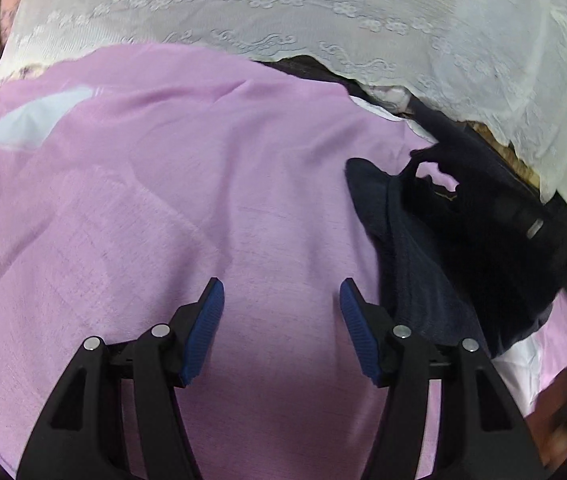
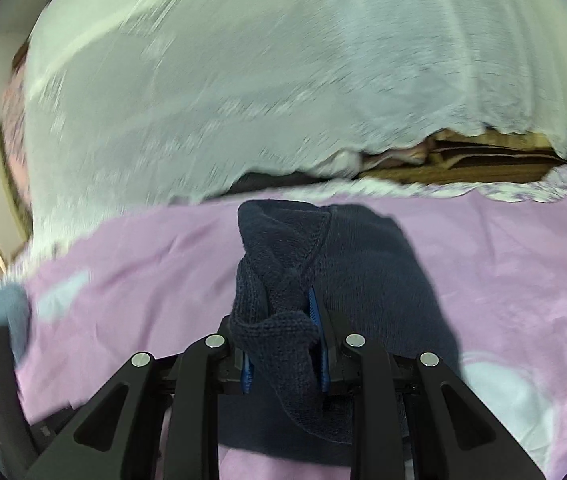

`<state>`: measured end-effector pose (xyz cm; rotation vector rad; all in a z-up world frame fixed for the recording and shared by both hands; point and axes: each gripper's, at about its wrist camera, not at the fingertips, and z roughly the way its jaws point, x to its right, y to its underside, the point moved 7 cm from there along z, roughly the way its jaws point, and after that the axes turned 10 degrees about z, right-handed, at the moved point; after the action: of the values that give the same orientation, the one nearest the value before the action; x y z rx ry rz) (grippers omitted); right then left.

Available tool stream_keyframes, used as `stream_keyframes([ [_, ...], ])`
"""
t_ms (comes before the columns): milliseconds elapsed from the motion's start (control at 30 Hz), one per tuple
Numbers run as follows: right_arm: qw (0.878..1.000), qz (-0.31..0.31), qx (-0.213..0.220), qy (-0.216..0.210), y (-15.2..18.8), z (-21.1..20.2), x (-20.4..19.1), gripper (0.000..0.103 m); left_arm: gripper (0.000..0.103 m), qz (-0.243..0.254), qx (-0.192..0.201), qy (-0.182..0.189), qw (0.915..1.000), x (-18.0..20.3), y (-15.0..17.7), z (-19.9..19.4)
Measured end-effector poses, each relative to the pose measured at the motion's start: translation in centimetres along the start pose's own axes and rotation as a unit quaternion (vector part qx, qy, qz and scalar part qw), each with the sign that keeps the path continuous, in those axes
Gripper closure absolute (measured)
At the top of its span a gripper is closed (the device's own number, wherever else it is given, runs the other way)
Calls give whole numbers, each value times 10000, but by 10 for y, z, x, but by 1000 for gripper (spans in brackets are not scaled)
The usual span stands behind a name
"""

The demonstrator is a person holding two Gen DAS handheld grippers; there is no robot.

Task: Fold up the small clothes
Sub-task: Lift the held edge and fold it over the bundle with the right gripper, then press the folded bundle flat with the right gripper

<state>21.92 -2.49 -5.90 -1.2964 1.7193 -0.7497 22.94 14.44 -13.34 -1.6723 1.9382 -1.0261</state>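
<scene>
Right wrist: right claw (image 2: 283, 320) clamped on navy knit garment (image 2: 283, 264), no legible writing; left claw (image 1: 281, 320) apart.

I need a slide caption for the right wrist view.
Right tool clamps navy knit garment above pink sheet.

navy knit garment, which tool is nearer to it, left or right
Right. The right tool is clamped on a bunched fold of the navy knit garment. The left tool is open over the pink sheet, with the garment off to its right.
</scene>
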Motion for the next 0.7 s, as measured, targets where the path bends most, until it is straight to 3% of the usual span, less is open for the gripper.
stream_keyframes([
  [433, 9959, -517, -745, 60, 34, 23, -18, 78, 44, 56, -80, -97, 9999, 0, -1, 6],
  [567, 9951, -578, -798, -8, 34, 22, -17, 73, 45, 9, -91, -73, 9999, -2, -1, 7],
  [700, 9943, -557, -792, -456, 32, 9, -17, 59, 45, -25, -108, -54, 9999, -4, -2, 8],
])
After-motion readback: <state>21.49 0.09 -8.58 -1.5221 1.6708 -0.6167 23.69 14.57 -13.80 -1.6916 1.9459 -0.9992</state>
